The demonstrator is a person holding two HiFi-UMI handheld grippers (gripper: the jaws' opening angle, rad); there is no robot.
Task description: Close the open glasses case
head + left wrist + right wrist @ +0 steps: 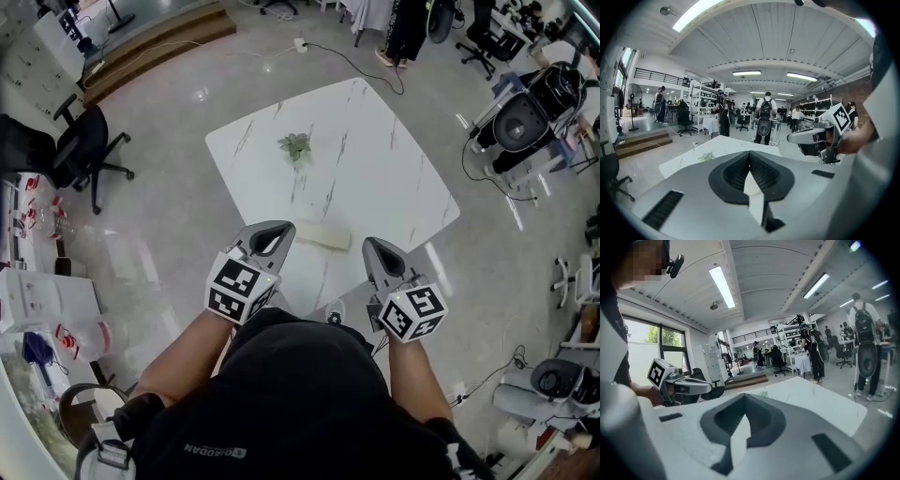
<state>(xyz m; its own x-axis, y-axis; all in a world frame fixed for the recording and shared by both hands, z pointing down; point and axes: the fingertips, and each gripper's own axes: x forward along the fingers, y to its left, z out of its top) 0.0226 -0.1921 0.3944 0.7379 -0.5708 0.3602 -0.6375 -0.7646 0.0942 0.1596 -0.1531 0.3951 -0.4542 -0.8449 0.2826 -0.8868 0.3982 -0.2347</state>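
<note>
Holds the left gripper and the right gripper side by side over the near edge of the white, grey-veined table, each smooth grey shell capped by a black-and-white marker cube. Shows, in both gripper views, ribbed dark pads pressed together at their tips, with a narrowing wedge of pale surface below the meeting point and nothing caught between. Catches each gripper in the other's view, off to one side. Reveals only from the head view the glasses case: a cream, flat oblong lying on the table just in from that near edge, between the two grippers' tips as seen from above; cannot tell whether lid up or down. Finds farther along, near the table's middle, a small green sprig. Takes in beyond the table's far edge, from the gripper views alone, standing people with backpacks, shelving and ceiling strip lights.
</note>
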